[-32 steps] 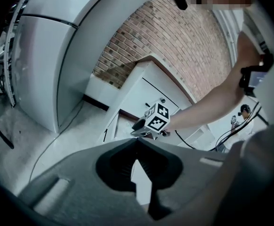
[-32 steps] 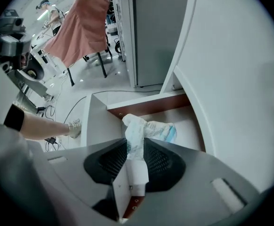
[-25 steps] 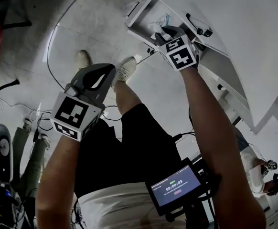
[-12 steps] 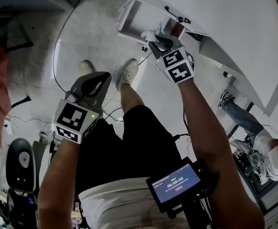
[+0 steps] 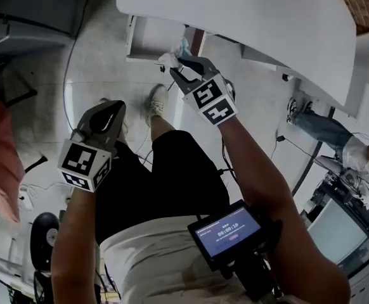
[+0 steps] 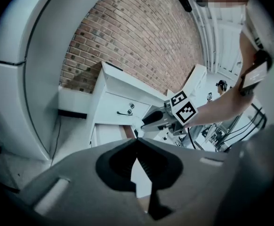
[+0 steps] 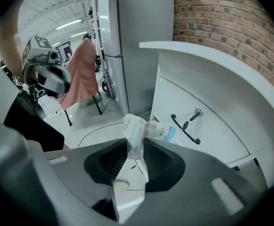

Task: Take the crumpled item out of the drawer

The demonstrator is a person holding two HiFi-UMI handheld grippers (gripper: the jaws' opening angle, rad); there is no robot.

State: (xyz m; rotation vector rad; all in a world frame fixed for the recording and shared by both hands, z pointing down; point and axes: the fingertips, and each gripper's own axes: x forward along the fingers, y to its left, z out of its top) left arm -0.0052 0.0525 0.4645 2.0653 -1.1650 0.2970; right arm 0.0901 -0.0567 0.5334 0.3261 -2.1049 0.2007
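Clearly, the right tool (image 7: 135,144) has the crumpled item (image 7: 138,128) nipped between its 2 jaws. They stand only partly closed, stopped by the thin lower tail of the wad, while the bulkier top sticks out past the tips. The item looks like pale, clear wrapping with a bluish part, though the material is hard to tell. In the head view it hangs in the air at the lower right corner of the open drawer (image 5: 148,38), which juts out from under the white desk (image 5: 254,24). It appears to be outside the drawer, with bare floor (image 5: 102,56) behind it. The right tool points steeply down from an outstretched arm.

The left tool (image 5: 116,106) is held well apart, lower left in the head view, above the person's shoe (image 5: 156,99). Its 2 jaws meet at the tips with nothing between them.
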